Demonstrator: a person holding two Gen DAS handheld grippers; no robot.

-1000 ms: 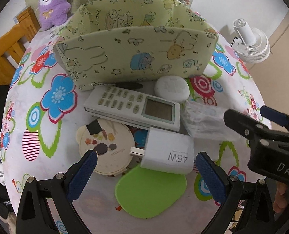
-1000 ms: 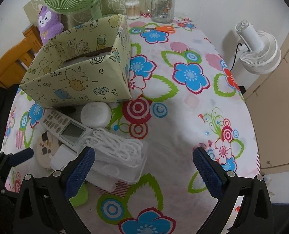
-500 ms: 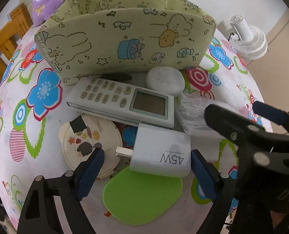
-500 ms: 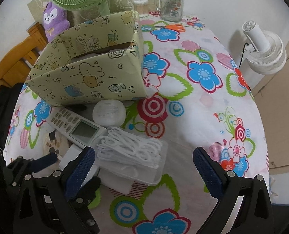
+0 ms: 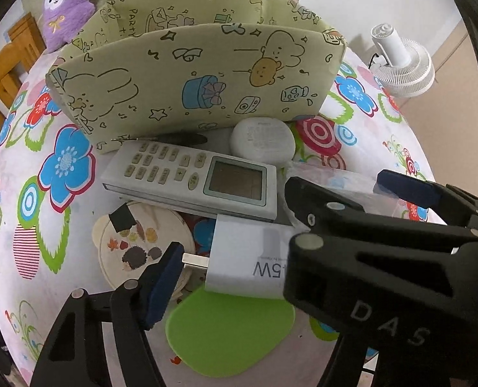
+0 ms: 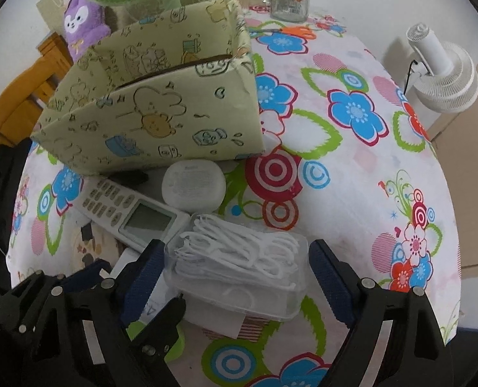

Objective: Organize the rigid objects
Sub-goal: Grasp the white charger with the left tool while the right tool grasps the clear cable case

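charger (image 5: 242,258): lower centre, between left gripper (image 5: 239,277) jaws, just closing, right pad hidden
floss box (image 6: 239,261): between right gripper (image 6: 235,277) pads, closing, contact unclear

Even, soft indoor light with faint shadows and no glare; both fisheye views bend strongly toward black corners, sharp centrally, slightly soft at 12 o'clock.

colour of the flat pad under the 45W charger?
Lime green pad, plain, no pattern. Shows best in the left wrist view.
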